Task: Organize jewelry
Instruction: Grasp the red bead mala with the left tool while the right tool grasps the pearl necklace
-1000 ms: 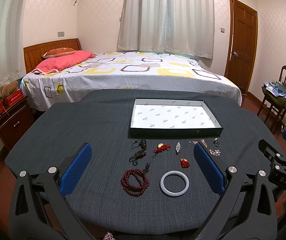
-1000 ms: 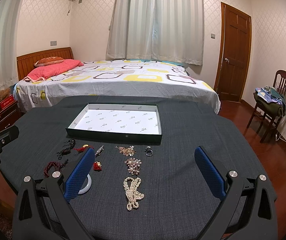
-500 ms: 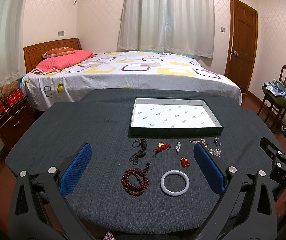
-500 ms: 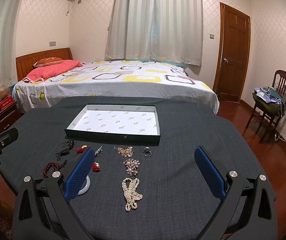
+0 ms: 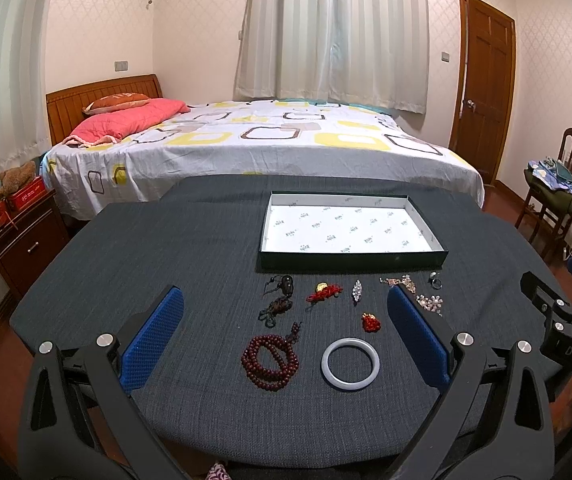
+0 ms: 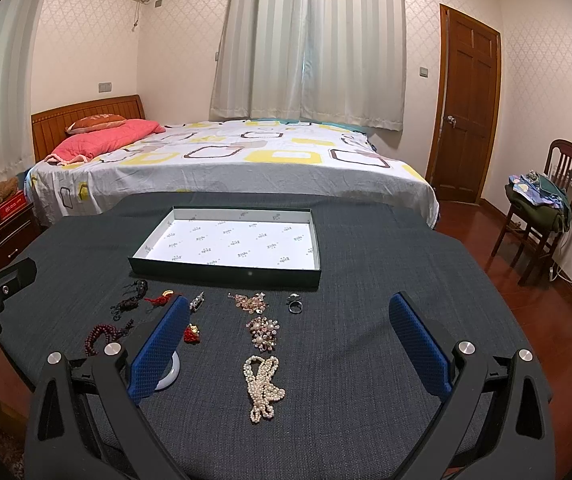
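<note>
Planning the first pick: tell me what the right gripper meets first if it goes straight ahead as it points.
Probably the pearl necklace, lying nearest between the open right gripper fingers; the beaded cluster sits beyond. Height above the table is unclear.

The left gripper is hovering over the desk, its blue fingers spread wide and gripping nothing. Between the fingers are lying a bead bracelet and a white bangle. Past the fingertips are sitting a dark cord, a red knot and a red charm. Farther ahead, the tray is standing empty.
</note>
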A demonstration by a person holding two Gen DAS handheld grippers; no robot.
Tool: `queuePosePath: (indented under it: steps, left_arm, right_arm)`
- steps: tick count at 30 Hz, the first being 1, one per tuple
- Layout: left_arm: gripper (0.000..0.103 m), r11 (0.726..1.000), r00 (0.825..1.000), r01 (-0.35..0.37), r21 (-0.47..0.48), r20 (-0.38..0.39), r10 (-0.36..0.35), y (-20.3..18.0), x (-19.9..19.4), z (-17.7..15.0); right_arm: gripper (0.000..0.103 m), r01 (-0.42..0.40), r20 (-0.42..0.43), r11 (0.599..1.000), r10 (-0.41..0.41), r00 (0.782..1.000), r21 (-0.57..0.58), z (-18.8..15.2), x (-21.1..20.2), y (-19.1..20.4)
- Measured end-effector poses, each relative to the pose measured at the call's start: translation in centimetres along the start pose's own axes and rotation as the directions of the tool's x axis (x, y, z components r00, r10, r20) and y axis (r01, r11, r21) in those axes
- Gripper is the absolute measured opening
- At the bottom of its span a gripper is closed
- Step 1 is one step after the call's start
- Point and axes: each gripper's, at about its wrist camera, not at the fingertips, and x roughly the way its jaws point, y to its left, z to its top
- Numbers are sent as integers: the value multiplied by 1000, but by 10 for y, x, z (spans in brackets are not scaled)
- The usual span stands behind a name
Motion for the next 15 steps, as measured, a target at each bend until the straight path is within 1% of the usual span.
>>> queuePosePath:
  steps: [5,8,11,15]
  left_arm:
    - [99,1000,1000,-5,-2,-14,5,2,4,-8]
    - [99,999,999,-7,-33,-42,5,13,18,-22]
    - [99,997,994,0,-77,-109,-9,26,39,-34]
    - [99,997,984,1,-78,-178,-14,31,62,-43]
  right_arm:
    - [97,1,-6,1000,-1,1000,5,-4,8,-2]
    - [97,7,-10,1000,-7,1000,1,-14,17,-2]
    - [97,13,-40,1000,-13,999,-7,-25,33,-2]
    - [97,-10,-112,1000,10,994,2,-42,58,-2]
